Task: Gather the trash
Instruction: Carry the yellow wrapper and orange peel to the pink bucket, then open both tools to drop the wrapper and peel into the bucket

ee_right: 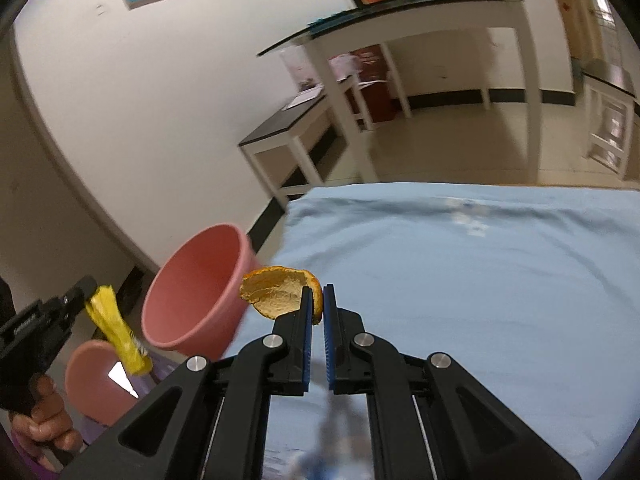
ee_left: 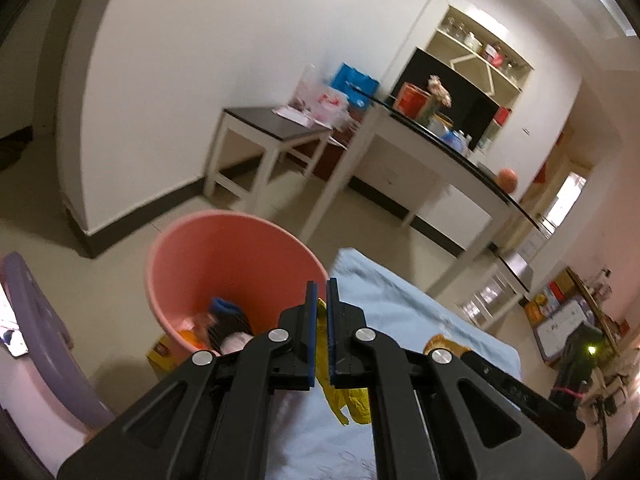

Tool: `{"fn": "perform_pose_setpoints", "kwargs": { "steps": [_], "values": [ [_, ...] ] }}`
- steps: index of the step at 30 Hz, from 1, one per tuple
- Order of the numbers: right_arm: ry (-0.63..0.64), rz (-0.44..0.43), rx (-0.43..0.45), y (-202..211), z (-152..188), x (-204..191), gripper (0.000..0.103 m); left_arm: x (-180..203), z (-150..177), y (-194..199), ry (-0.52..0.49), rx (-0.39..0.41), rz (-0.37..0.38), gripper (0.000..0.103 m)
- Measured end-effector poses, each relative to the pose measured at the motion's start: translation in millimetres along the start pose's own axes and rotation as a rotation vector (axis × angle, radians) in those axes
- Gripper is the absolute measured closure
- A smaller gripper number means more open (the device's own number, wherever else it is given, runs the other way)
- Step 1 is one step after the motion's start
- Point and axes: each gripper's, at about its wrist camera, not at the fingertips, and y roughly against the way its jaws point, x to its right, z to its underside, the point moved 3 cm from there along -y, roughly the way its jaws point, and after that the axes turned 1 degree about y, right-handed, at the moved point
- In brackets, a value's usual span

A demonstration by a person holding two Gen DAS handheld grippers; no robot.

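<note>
**Both grippers loaded beside the pink bucket**

Here, in the left wrist view, the left gripper [ee_left: 321,292] has its blue pads nearly together, pinching a crumpled yellow wrapper [ee_left: 346,398] that hangs down below the jaws over the light blue cloth [ee_left: 404,312]. Just ahead and to the left stands the pink bucket [ee_left: 224,256], on the floor beside the cloth-covered surface. Inside it lie several pieces of trash [ee_left: 222,326] (something blue, something orange, something dark and ribbed; the blur hides more detail). At the lower right the orange peel [ee_left: 444,344] shows beside the black body of the other tool. A purple chair [ee_left: 36,320] sits at the left edge.

In the right wrist view, the right gripper [ee_right: 317,296] is closed down to a narrow slit on the edge of the orange peel [ee_right: 276,290], whose pale inner side faces the camera; it is held above the near left corner of the light blue cloth [ee_right: 480,280], close to the rim of the pink bucket [ee_right: 192,292]. At far left the left gripper [ee_right: 82,292] appears, a hand [ee_right: 44,420] around its grip, with the yellow wrapper [ee_right: 116,328] dangling from its tip, just left of the bucket.
</note>
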Motion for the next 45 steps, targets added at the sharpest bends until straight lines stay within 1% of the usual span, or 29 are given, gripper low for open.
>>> {"fn": "perform_pose_setpoints", "kwargs": {
  "steps": [3,8,15,23,29,34,37,38,41,42,45],
  "values": [
    [0.028,-0.018,-0.014,-9.0,-1.6,-19.7,0.098,-10.1,-8.5,4.7,0.004,0.035,-0.031,0.099],
    [0.078,-0.042,-0.032,-22.5,-4.4,-50.2,0.098,-23.8,-14.0,7.0,-0.021,0.094,-0.101,0.1],
    [0.17,-0.06,-0.061,-48.5,-4.3,-98.4,0.098,-49.8,-16.7,-3.5,-0.017,0.12,-0.16,0.1],
    [0.245,-0.034,-0.113,-86.5,4.4,-133.3,0.098,-71.5,-16.5,-21.9,-0.034,0.112,-0.179,0.099],
    [0.265,-0.021,-0.15,-107.9,10.8,-142.0,0.098,-78.4,-13.4,-32.3,-0.061,0.108,-0.173,0.099],
    [0.267,-0.024,-0.175,-118.4,15.4,-144.1,0.097,-78.3,-11.8,-35.3,-0.079,0.111,-0.145,0.099],
    [0.272,-0.026,-0.179,-121.1,16.6,-145.5,0.095,-77.6,-12.7,-37.5,-0.088,0.098,-0.128,0.094],
    [0.273,-0.031,-0.181,-121.6,16.7,-146.6,0.093,-77.6,-12.3,-38.0,-0.089,0.093,-0.123,0.09],
    [0.28,-0.039,-0.176,-119.5,17.4,-147.7,0.089,-77.5,-11.2,-38.5,-0.085,0.082,-0.112,0.073],
    [0.282,-0.04,-0.175,-118.5,17.6,-147.8,0.088,-77.3,-11.0,-38.8,-0.083,0.081,-0.11,0.069],
    [0.275,-0.048,-0.17,-114.7,17.5,-146.3,0.083,-77.9,-10.7,-37.7,-0.071,0.077,-0.101,0.066]
  ]
}}
